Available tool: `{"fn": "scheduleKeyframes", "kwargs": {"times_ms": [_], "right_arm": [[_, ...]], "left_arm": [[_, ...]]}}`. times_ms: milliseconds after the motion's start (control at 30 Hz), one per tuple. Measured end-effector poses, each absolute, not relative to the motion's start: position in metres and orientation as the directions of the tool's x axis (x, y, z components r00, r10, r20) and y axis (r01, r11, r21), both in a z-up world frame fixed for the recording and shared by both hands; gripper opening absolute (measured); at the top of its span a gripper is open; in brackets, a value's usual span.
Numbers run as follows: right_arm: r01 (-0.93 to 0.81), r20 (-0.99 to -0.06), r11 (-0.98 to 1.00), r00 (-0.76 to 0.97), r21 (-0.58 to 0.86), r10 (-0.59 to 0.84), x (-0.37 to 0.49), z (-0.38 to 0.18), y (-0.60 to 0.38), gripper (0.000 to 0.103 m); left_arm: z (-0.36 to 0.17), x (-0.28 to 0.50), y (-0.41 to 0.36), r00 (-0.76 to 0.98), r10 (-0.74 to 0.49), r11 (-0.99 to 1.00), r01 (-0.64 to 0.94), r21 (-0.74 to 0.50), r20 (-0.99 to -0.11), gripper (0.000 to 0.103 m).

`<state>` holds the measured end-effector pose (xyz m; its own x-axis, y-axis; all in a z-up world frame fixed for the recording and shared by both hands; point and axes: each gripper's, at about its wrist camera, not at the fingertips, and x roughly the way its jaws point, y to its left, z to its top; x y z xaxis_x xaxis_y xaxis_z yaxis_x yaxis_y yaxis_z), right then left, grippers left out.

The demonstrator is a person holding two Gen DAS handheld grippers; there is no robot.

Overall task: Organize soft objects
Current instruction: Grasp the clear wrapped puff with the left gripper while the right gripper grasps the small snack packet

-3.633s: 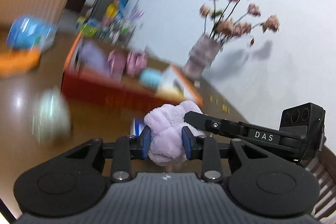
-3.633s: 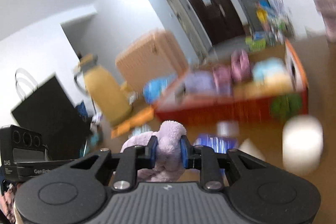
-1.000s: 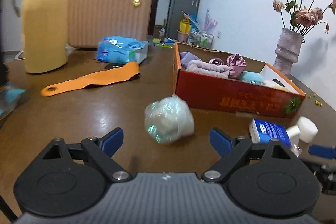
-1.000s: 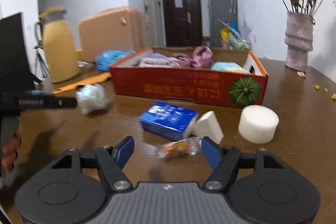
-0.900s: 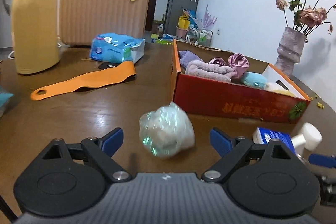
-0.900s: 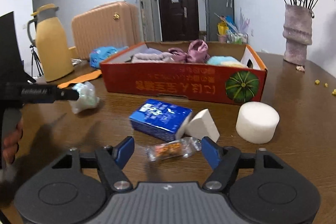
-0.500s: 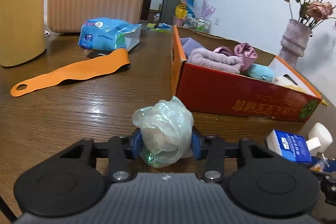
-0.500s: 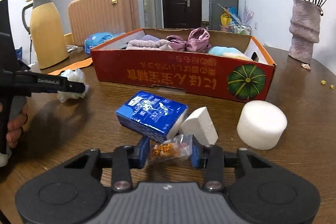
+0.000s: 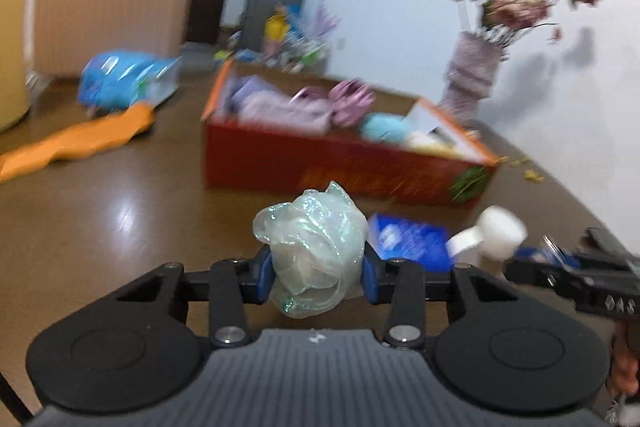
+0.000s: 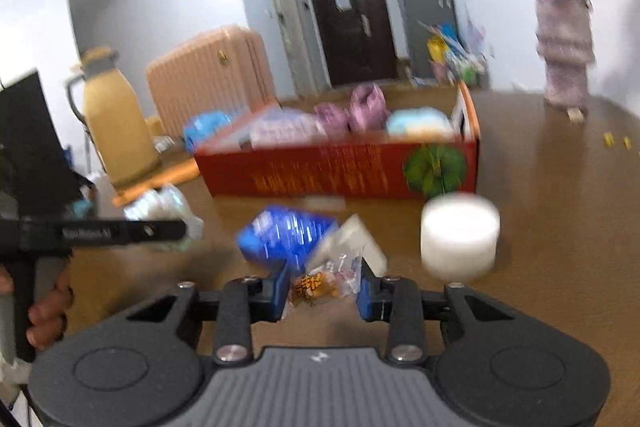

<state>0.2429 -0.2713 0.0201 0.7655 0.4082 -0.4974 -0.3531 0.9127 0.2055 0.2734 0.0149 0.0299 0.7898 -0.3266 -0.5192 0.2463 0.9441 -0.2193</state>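
Note:
My left gripper (image 9: 317,277) is shut on a pale green glittery mesh ball (image 9: 314,251), held above the brown table. My right gripper (image 10: 324,289) is shut on a small clear packet with an orange snack (image 10: 322,281). The red cardboard box (image 9: 340,167) ahead holds a lilac towel, pink satin pieces and a light blue soft thing; it also shows in the right wrist view (image 10: 340,167). On the table lie a blue tissue pack (image 10: 286,237), a white wedge sponge (image 10: 352,239) and a white round sponge (image 10: 460,237). The views are blurred.
A yellow thermos (image 10: 114,131), a peach suitcase (image 9: 108,7), a blue wipes pack (image 9: 128,83) and an orange strap (image 9: 80,139) stand at the left. A vase of dried flowers (image 9: 472,79) is at the back right.
Both grippers closed half a second ago, left on the mesh ball, right on the snack packet. Now both have lifted their objects off the table and the views swing with motion blur.

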Motion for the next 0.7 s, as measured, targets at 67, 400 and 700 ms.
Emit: {"fn": "scheduleKeyframes", "kwargs": {"times_ms": [67,400,700], "right_arm": [[-0.377,-0.454,0.911,0.791,0.165,0.41,0.256,0.038,-0.273,0.033],[-0.379,-0.478,0.89,0.751,0.251,0.455,0.456,0.072,-0.273,0.033],[-0.3,-0.554,0.915,0.729,0.27,0.402,0.522,0.051,-0.268,0.052]], "left_arm": [[0.046,0.288,0.008,0.799,-0.344,0.939,0.277,-0.206,-0.493,0.042],[0.07,0.469,-0.044,0.729,-0.36,0.932,0.303,-0.198,-0.582,0.045],[0.037,0.523,-0.041,0.692,-0.379,0.924,0.251,-0.288,-0.614,0.074]]}}
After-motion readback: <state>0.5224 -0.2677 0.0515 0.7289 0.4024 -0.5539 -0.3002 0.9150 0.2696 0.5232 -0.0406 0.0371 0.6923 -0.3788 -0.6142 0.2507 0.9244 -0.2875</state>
